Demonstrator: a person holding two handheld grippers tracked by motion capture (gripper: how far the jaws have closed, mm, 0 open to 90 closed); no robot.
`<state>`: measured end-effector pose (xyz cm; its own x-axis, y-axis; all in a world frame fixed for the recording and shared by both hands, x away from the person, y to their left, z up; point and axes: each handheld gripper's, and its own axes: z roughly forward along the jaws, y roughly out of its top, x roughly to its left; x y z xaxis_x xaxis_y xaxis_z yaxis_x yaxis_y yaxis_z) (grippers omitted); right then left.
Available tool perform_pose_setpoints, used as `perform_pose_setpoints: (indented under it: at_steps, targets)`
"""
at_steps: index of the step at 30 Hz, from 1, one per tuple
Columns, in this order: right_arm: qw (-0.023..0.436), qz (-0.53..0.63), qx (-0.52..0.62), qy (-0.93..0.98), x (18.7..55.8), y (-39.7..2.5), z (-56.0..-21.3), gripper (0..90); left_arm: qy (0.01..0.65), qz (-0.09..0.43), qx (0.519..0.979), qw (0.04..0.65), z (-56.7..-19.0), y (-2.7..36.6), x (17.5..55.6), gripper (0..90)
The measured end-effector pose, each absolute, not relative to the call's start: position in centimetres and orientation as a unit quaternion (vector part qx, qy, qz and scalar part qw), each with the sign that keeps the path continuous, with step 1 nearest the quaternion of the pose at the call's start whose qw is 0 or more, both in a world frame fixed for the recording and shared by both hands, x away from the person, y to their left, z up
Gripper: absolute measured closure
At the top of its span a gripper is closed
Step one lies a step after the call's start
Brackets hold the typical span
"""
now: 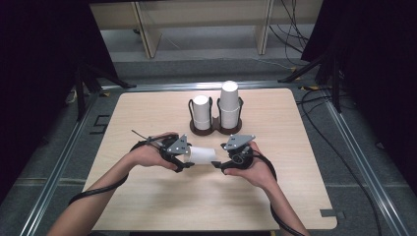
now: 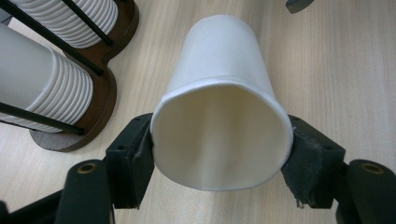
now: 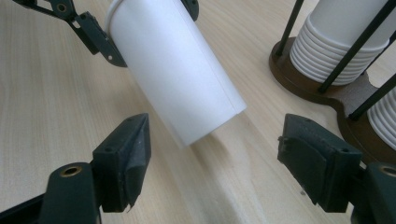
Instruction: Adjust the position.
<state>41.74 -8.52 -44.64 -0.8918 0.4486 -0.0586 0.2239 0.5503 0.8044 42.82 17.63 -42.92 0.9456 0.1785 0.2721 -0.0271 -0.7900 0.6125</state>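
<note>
Grip matters: our left gripper (image 2: pixel 219 154) clamps the white paper cup (image 2: pixel 222 112) sideways above the tabletop (image 1: pixel 162 196); our right gripper (image 3: pixel 215 154), open, should close gently on its base.

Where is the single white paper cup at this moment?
The paper cup lies sideways between the grippers in the high view, its rim clamped by the left gripper, in front of the cup holder.

Left gripper (image 1: pixel 183 158) with jaws clamped, right gripper (image 1: pixel 220 164) with jaws spread, apparently tip to tip.
</note>
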Motion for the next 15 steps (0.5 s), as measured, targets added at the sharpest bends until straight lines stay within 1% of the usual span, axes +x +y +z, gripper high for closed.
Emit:
perform_pose_setpoints:
  at_steps: [6, 15]
  targets:
    - [0.120, 0.433, 0.183, 0.874, 41.82, -8.00, -44.69, 25.7, 0.033, 0.155, 0.936, 0.315, -42.89, 17.58, 42.92, 31.6]
    - [0.120, 0.430, 0.172, 0.878, 41.99, -7.57, -44.48, 25.6, 0.024, 0.148, 0.939, 0.311, -42.37, 17.61, 43.19, 31.6]
